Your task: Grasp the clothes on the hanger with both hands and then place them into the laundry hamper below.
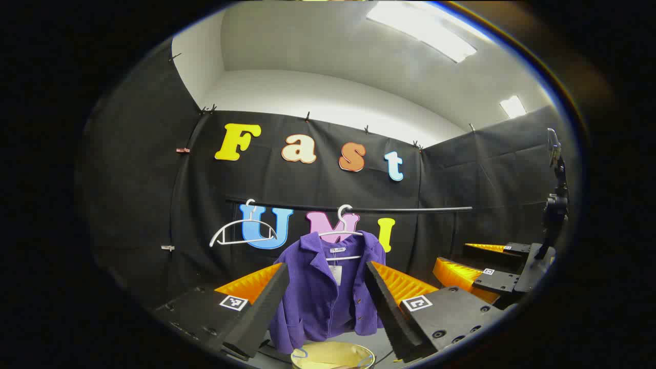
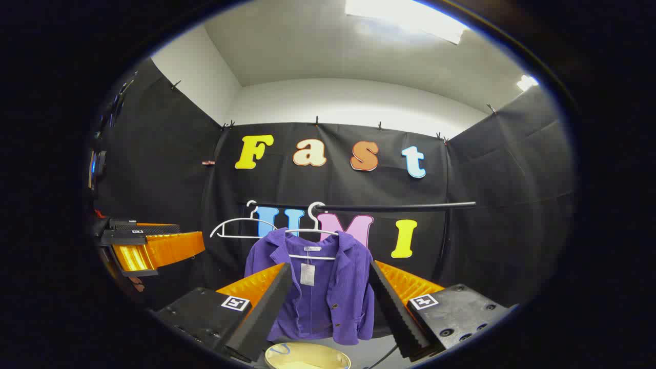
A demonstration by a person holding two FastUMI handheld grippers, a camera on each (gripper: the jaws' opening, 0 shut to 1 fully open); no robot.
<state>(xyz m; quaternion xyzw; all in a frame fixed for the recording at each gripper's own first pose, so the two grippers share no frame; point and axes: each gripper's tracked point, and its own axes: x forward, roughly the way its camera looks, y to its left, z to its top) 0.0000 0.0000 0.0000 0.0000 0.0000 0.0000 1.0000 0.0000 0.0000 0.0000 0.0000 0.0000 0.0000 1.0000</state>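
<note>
A purple corduroy jacket [image 1: 328,292] [image 2: 323,292] hangs on a white hanger [image 1: 341,233] [image 2: 312,233] from a black rail [image 1: 410,209] [image 2: 405,206]. Below it stands a pale yellow hamper [image 1: 333,356] [image 2: 306,357], its rim at the bottom edge. My left gripper [image 1: 328,307] is open, its fingers framing the jacket from a distance, nothing between them. My right gripper [image 2: 330,307] is open too, short of the jacket. In the left gripper view the right gripper [image 1: 487,266] appears at the right; in the right gripper view the left gripper [image 2: 154,246] appears at the left.
An empty white hanger [image 1: 243,233] [image 2: 241,228] hangs on the rail left of the jacket. A camera stand [image 1: 553,205] rises at the right of the left gripper view. Black cloth walls close the booth on three sides.
</note>
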